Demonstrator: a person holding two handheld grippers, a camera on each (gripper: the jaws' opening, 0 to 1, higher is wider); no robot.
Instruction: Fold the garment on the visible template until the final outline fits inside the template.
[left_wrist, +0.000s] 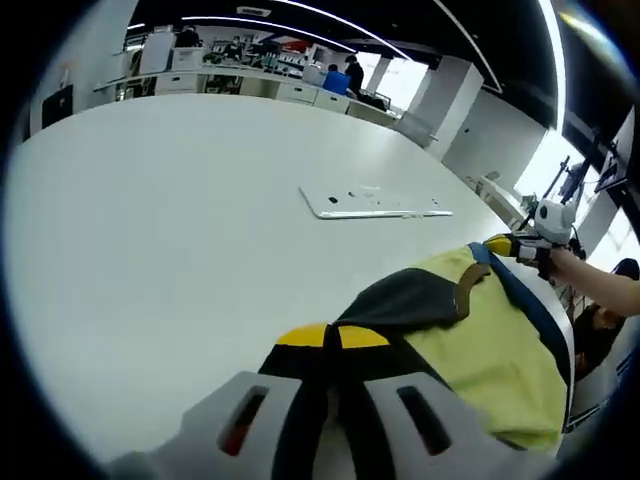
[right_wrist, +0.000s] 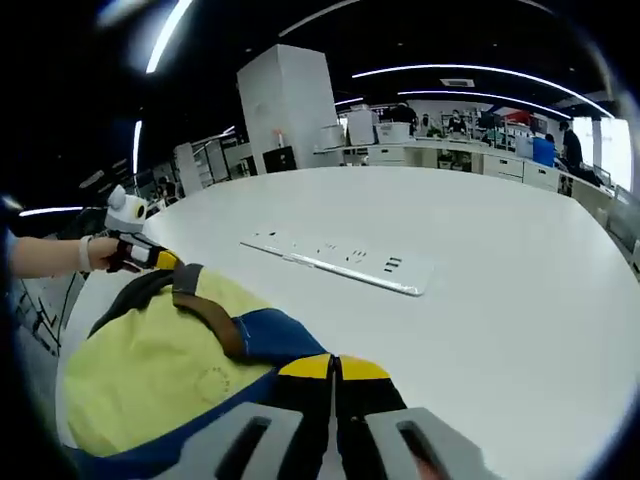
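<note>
left gripper (left_wrist: 332, 345): bottom centre of the left gripper view, yellow-tipped jaws drawn together on a dark fold of the garment (left_wrist: 470, 340), pinched at the tips. right gripper (right_wrist: 333, 375): bottom centre of the right gripper view, jaws likewise closed, the blue edge of the cloth caught between them.

garment fills the lower right of the left gripper view and the lower left of the right gripper view: yellow body, blue and dark panels, a brown strip near the collar. it lies bunched on the white table (left_wrist: 180, 230), near the table's edge. no template outline can be made out under or beside it.

white panel (left_wrist: 375, 202) flush in the tabletop, centre frame, well apart from the cloth. people and desks far off at the top of the frame.

risks, as judged:
- both grips sit on thin edges; a sharp pull could slip one out and drop the fold crooked.
- cloth near the table edge; dragging that way could spill it over and out of the workspace.
- bunched layers may fold unevenly, leaving the outline past the template.
</note>
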